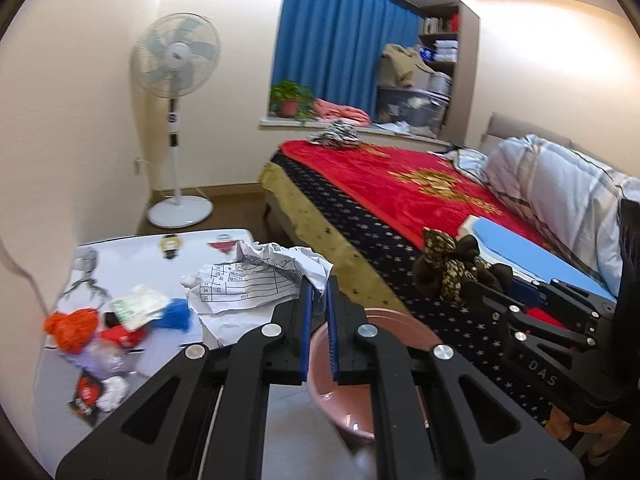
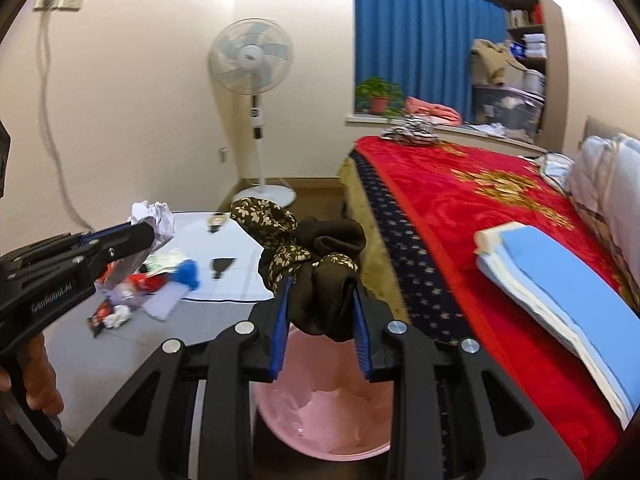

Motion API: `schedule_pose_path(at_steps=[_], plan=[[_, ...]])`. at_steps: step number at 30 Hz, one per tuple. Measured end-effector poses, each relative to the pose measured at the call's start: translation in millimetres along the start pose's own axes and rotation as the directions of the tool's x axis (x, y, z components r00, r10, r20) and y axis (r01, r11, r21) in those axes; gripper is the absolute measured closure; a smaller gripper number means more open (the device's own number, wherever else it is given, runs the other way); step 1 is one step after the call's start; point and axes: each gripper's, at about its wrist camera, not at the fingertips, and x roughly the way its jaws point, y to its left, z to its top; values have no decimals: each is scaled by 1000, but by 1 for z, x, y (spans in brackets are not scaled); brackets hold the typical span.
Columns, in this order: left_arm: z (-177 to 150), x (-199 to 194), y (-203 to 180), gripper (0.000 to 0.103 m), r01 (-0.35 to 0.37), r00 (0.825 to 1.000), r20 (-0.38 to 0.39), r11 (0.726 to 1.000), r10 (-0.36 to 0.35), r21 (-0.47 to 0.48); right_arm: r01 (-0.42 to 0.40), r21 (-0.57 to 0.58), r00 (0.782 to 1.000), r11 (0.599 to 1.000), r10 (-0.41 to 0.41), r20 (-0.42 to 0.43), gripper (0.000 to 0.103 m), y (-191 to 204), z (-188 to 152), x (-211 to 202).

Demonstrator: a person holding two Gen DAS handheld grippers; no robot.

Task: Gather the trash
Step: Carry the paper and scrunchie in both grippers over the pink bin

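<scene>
Crumpled white paper (image 1: 256, 280), printed with a grid of figures, is pinched at one corner between the nearly closed jaws of the left gripper (image 1: 319, 292); most of the sheet hangs out to the left over the surface (image 1: 132, 248), likely so that it can be swung across to the pink bin (image 2: 320, 408) without dragging the other litter. Right gripper (image 2: 322, 300) has its jaws clamped on a bundle of dark cloth (image 2: 316, 264), brown with a floral-print part bulging above, and holds it directly over the bin's mouth, which seems the drop position.

More trash waits on the surface: an orange tuft (image 1: 72, 324), a blue scrap (image 1: 176, 314), a green-and-white wrapper (image 1: 138, 308), a red piece (image 1: 124, 336), a clear plastic bag (image 1: 104, 356) and a black-and-red packet (image 1: 86, 394).

Room to move is tight. The bin stands in the gap between the surface's near edge and the bed (image 2: 460, 208), whose starred dark border hangs just beside the rim. Both grippers converge on that one opening, so I judge the cloth should fall first. Farther off stand a pedestal fan (image 2: 252, 60) and blue curtain (image 2: 420, 40).
</scene>
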Motion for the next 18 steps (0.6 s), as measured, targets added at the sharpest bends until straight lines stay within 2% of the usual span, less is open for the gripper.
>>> schedule_pose_path(at_steps=[6, 18], plan=[[-1, 32, -32, 96, 41, 999, -21, 999, -41, 25, 41, 59, 999, 997, -40, -15, 75, -33, 1, 17], [-11, 83, -58, 96, 84, 993, -85, 996, -81, 30, 70, 82, 994, 994, -63, -88, 75, -63, -5, 50]])
